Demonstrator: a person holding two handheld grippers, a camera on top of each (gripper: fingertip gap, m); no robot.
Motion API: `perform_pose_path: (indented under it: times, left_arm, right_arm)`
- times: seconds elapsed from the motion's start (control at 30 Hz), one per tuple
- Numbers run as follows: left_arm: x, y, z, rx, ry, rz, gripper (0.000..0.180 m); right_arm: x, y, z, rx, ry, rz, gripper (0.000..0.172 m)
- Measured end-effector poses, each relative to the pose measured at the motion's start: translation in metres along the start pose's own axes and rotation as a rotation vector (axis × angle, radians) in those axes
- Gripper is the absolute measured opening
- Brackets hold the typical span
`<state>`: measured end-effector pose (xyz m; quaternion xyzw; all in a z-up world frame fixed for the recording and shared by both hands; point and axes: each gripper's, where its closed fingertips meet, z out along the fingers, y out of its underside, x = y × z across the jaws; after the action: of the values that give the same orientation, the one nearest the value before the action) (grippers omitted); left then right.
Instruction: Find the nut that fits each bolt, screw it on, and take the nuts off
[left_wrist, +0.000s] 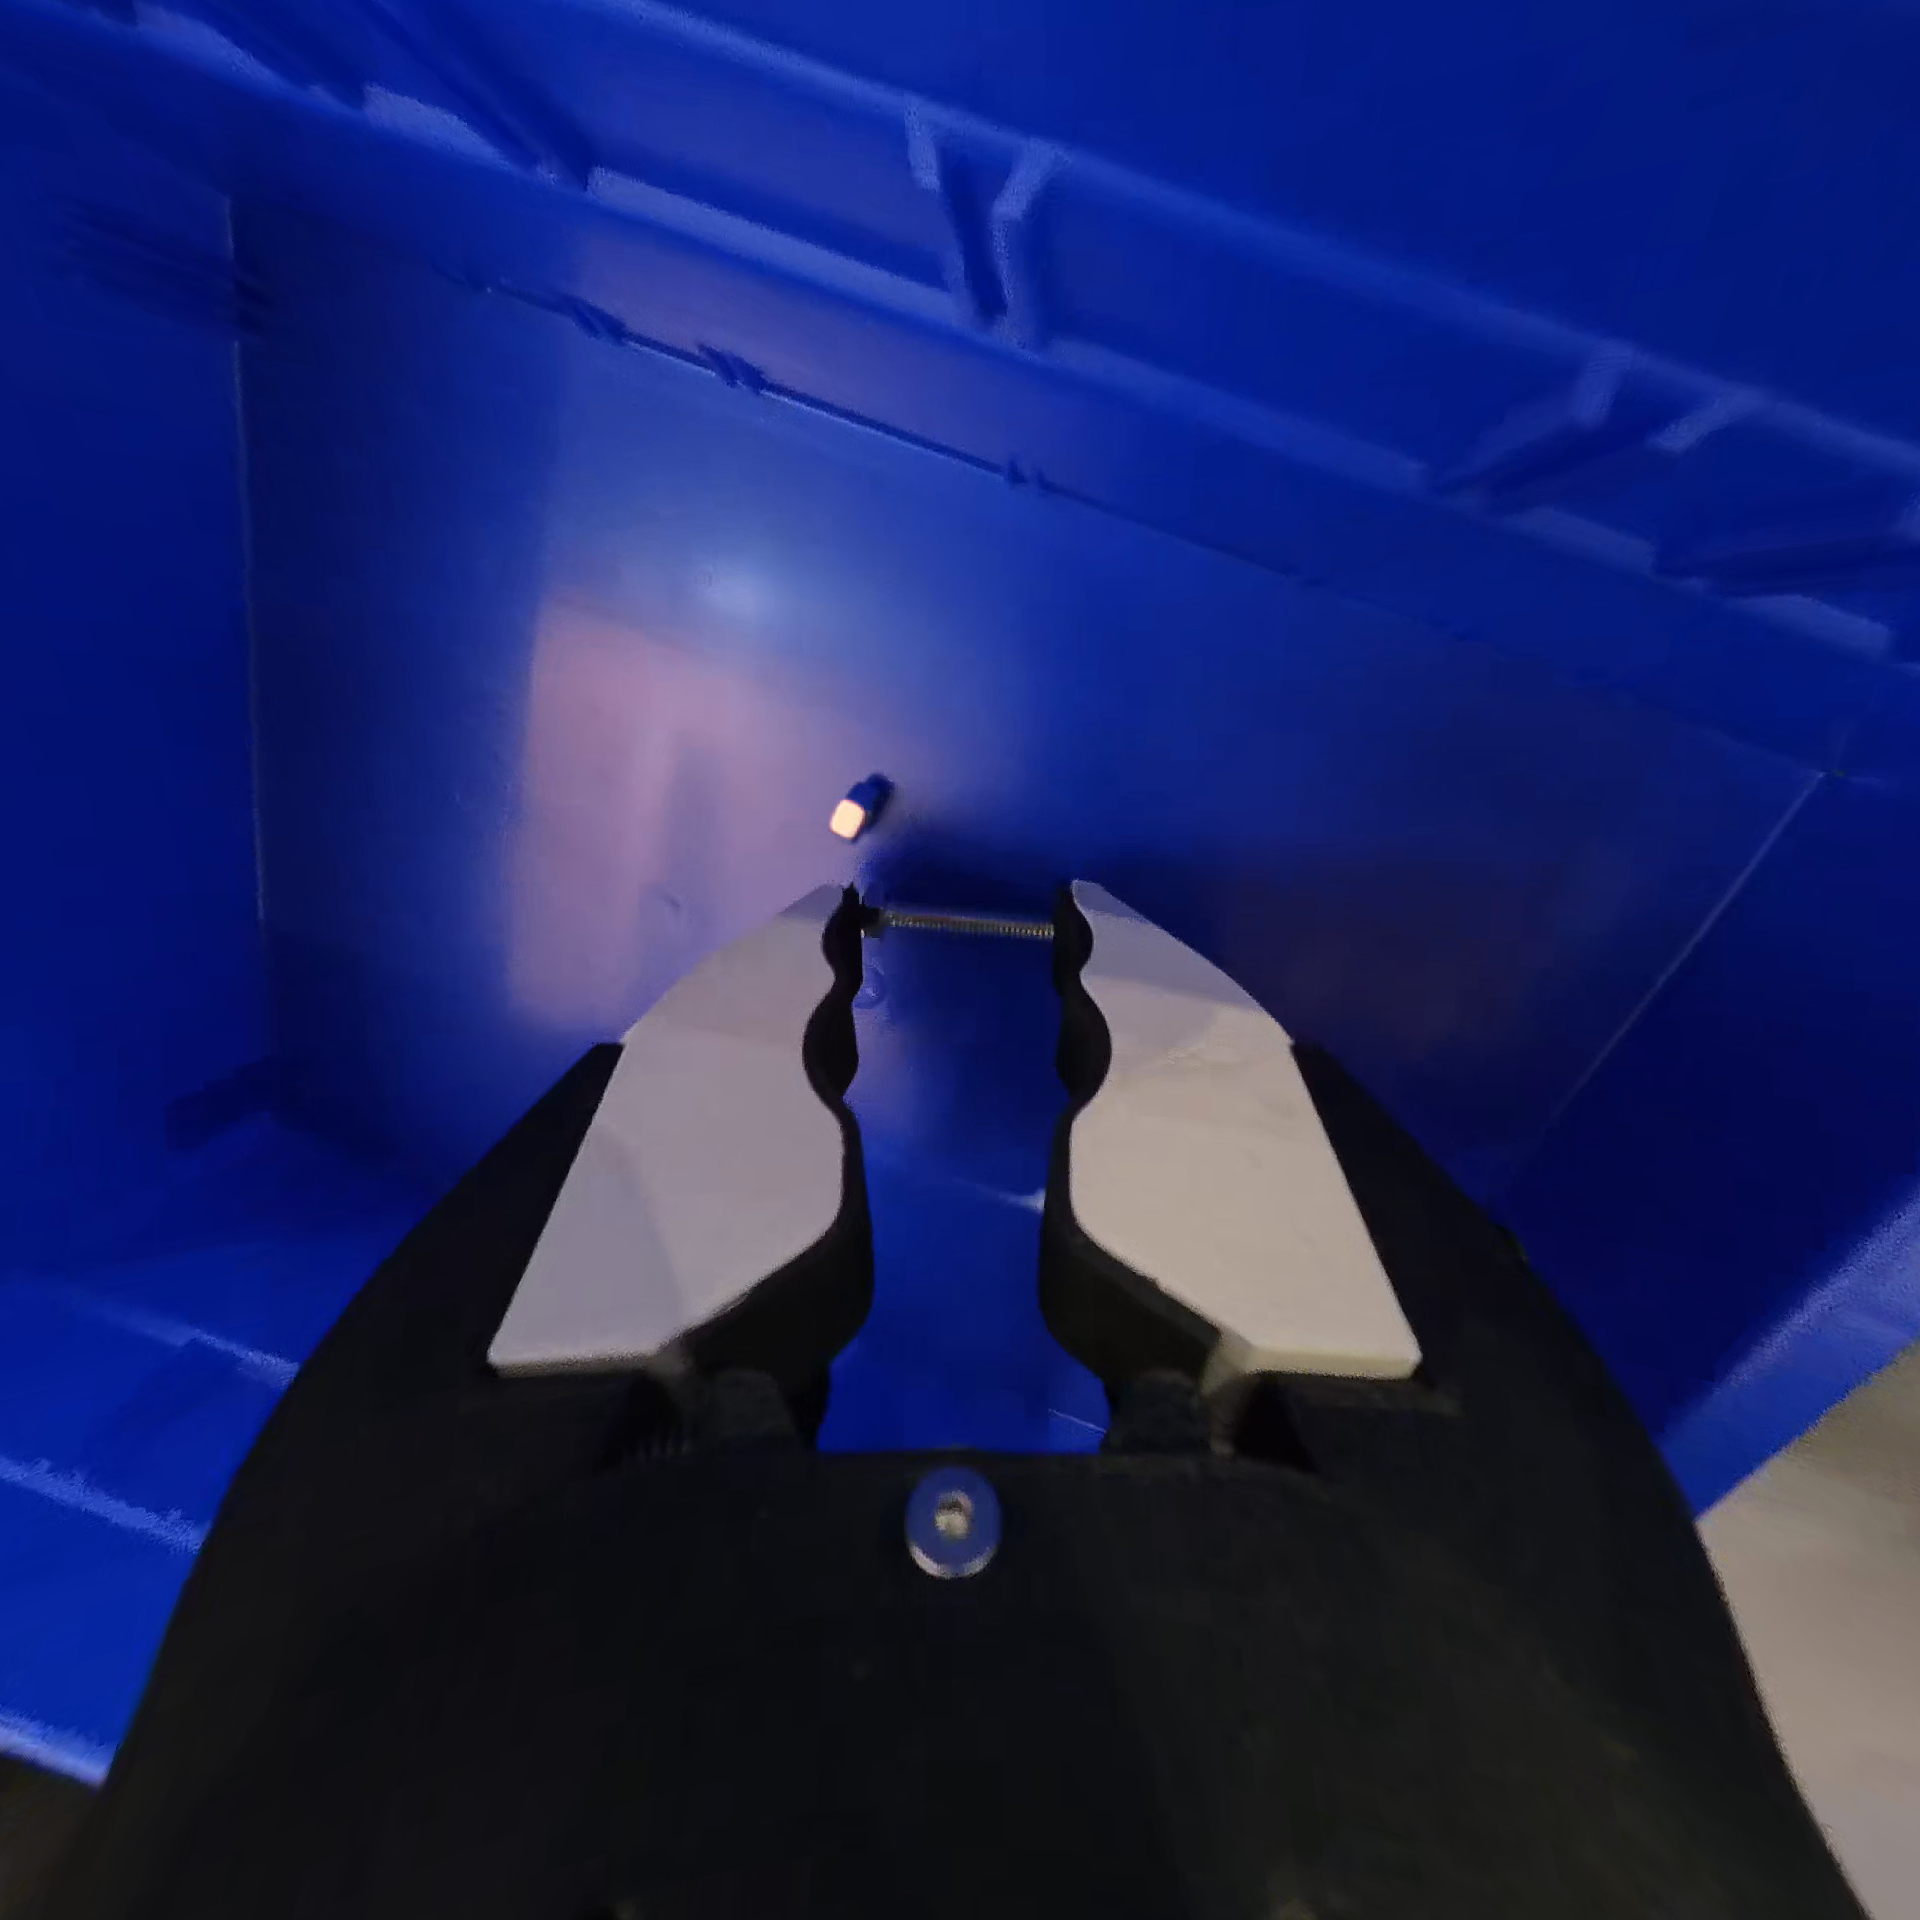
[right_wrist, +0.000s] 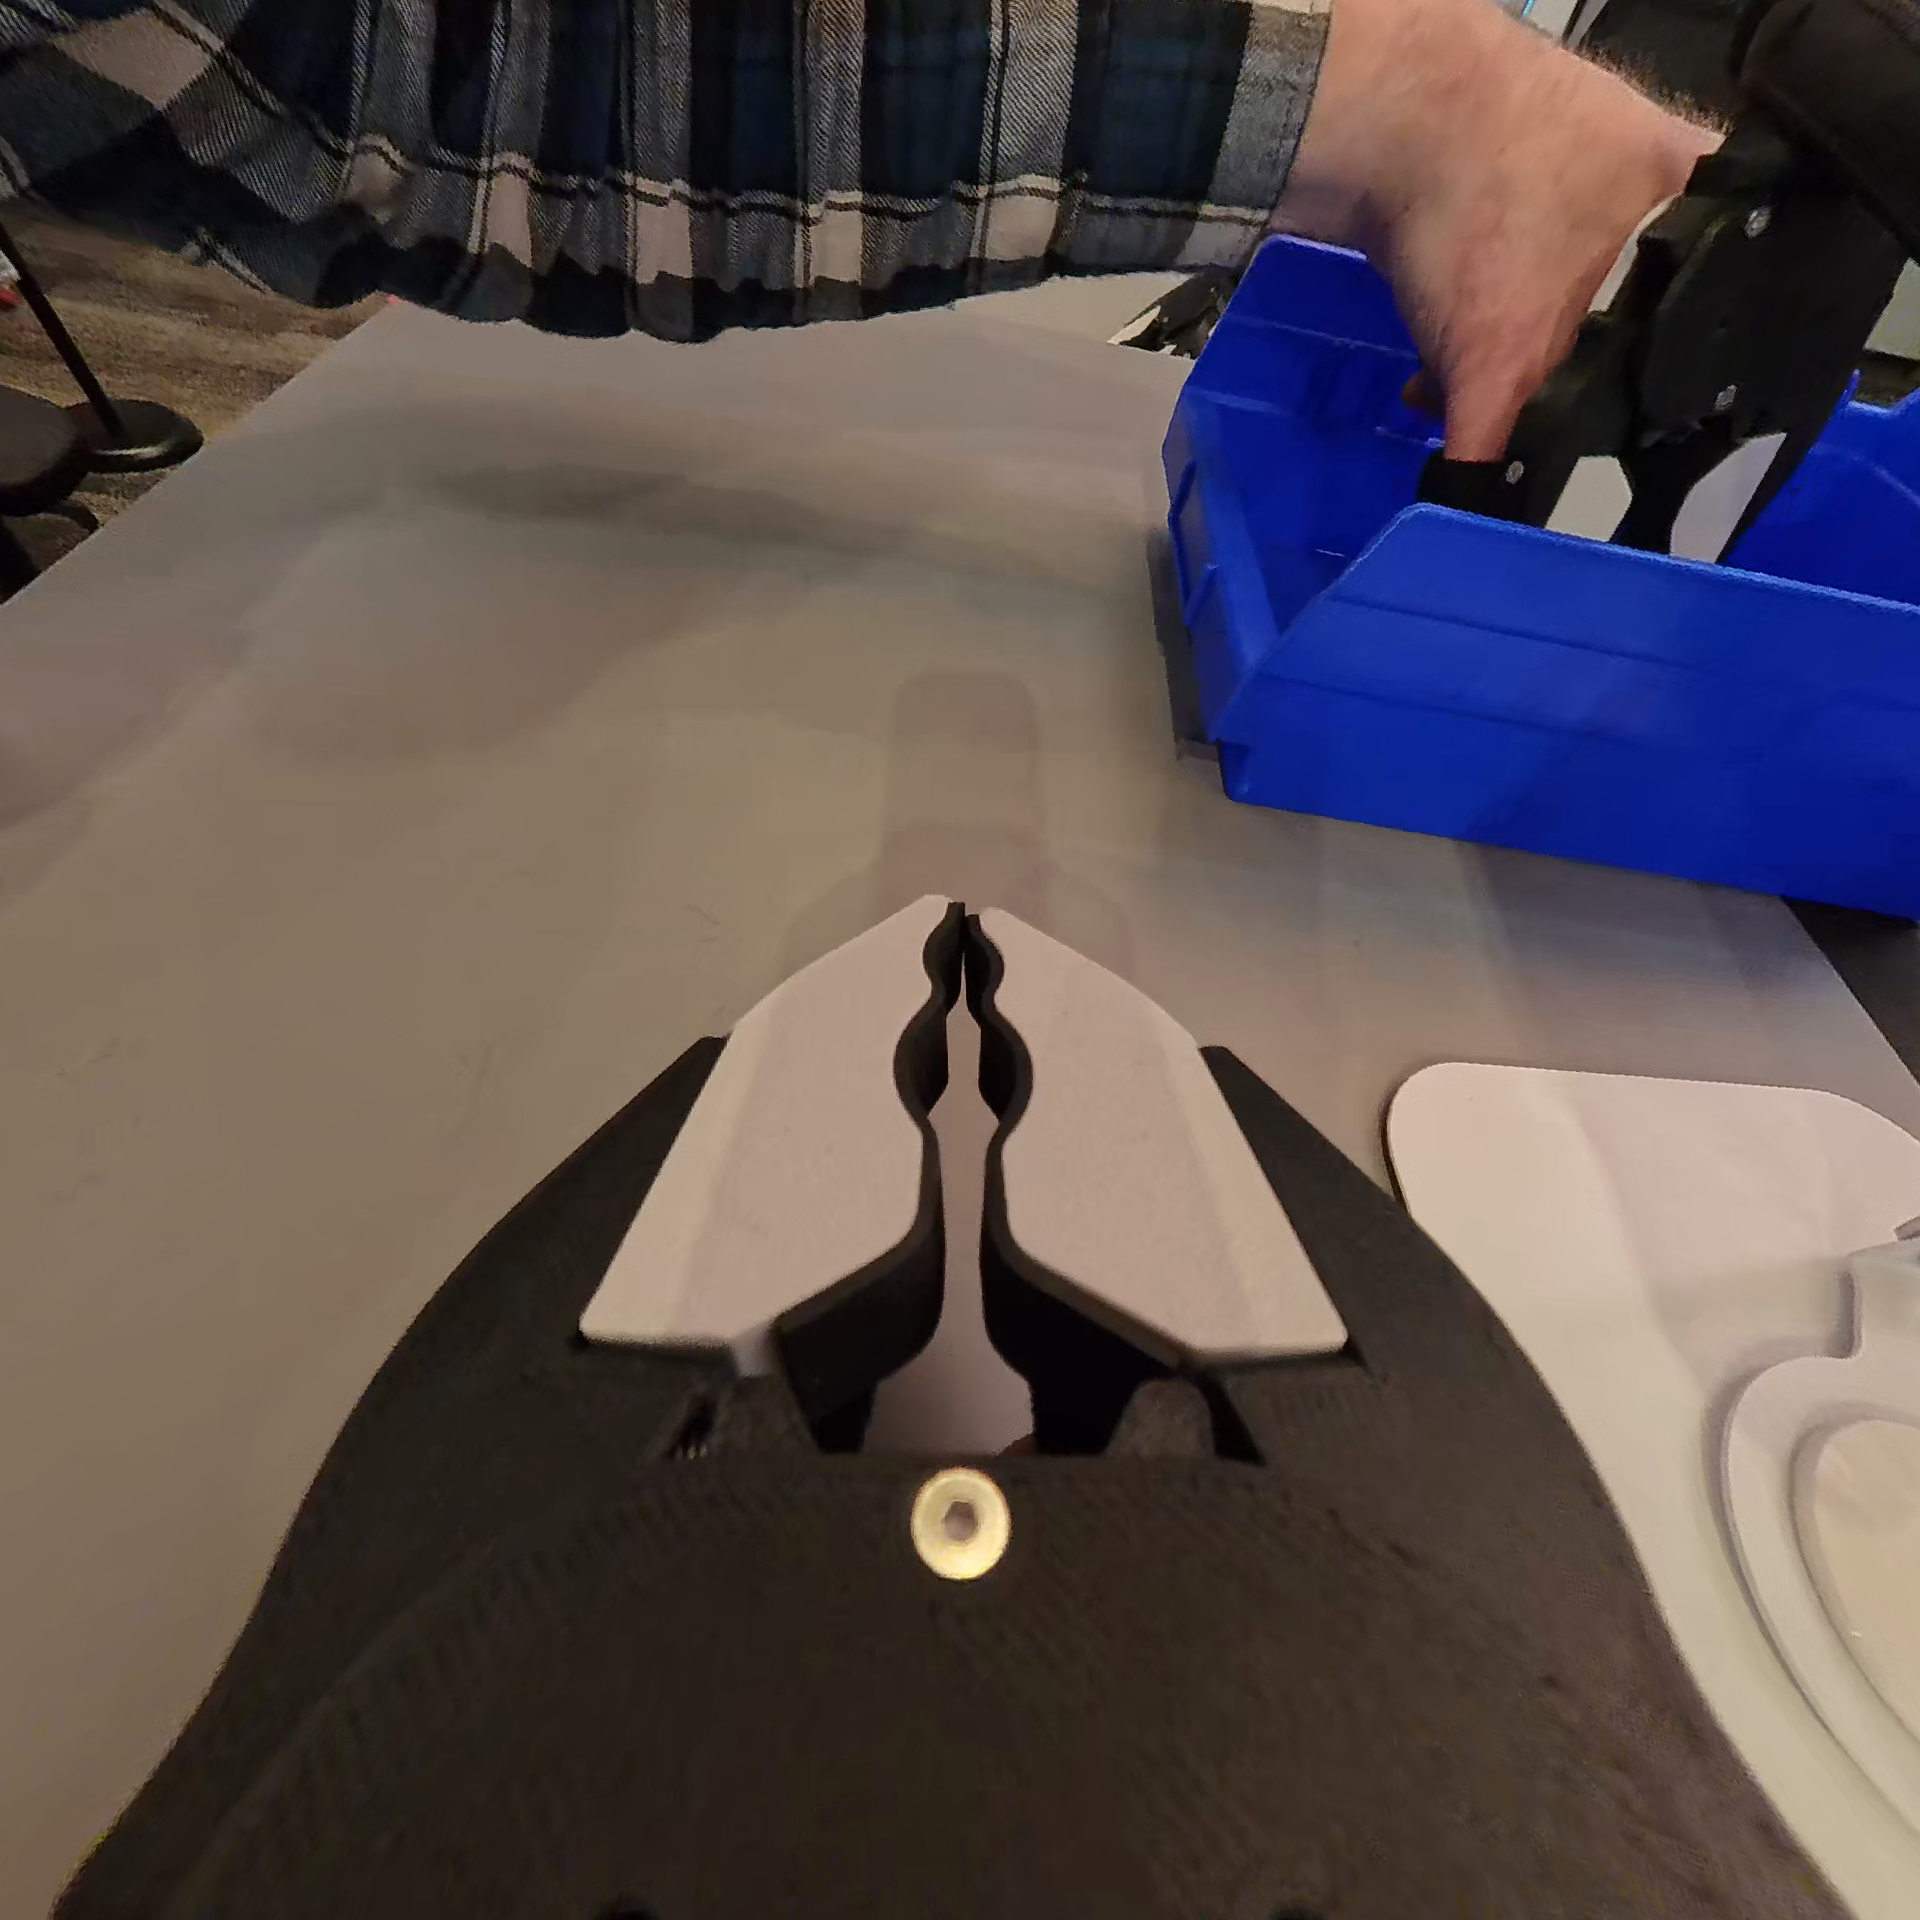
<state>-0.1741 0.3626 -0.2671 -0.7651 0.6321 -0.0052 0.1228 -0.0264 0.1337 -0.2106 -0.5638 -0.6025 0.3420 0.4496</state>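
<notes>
In the left wrist view my left gripper (left_wrist: 961, 914) is down inside a blue bin (left_wrist: 1351, 727). A thin threaded bolt (left_wrist: 971, 924) lies crosswise between its fingertips, its head against the left pad and its tip against the right pad, so the pads are shut on it end to end. A small shiny metal piece (left_wrist: 854, 812) lies on the bin floor just beyond the left fingertip. In the right wrist view my right gripper (right_wrist: 961, 920) is shut with nothing between its pads, over the grey table (right_wrist: 520, 727). The left gripper (right_wrist: 1683, 416) also shows there, reaching into the blue bin (right_wrist: 1558, 707).
A person's hand (right_wrist: 1475, 239) holds the left gripper, and a plaid shirt (right_wrist: 675, 156) is along the table's far edge. A white tray (right_wrist: 1610, 1195) with moulded shapes lies at the right. A black stand base (right_wrist: 135, 436) is beyond the far left edge. Across from one pair of fingers to the other is roughly 30 centimeters.
</notes>
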Motion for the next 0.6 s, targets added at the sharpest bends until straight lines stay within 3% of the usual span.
perform_pose_path:
  times: [0.3,0.47,0.6]
  left_arm:
    - [0.024,0.01,-0.049,0.105,-0.066,-0.015,0.035]
    - [0.081,0.003,-0.1,0.229,-0.09,0.043,0.035]
    - [0.146,-0.017,-0.109,0.306,-0.06,0.142,0.035]
  right_arm:
    - [0.0,0.0,0.0,0.004,0.002,0.001,0.0]
    - [0.001,-0.001,-0.001,0.006,0.005,0.005,0.0]
    - [0.002,-0.002,-0.001,0.013,0.01,0.012,0.0]
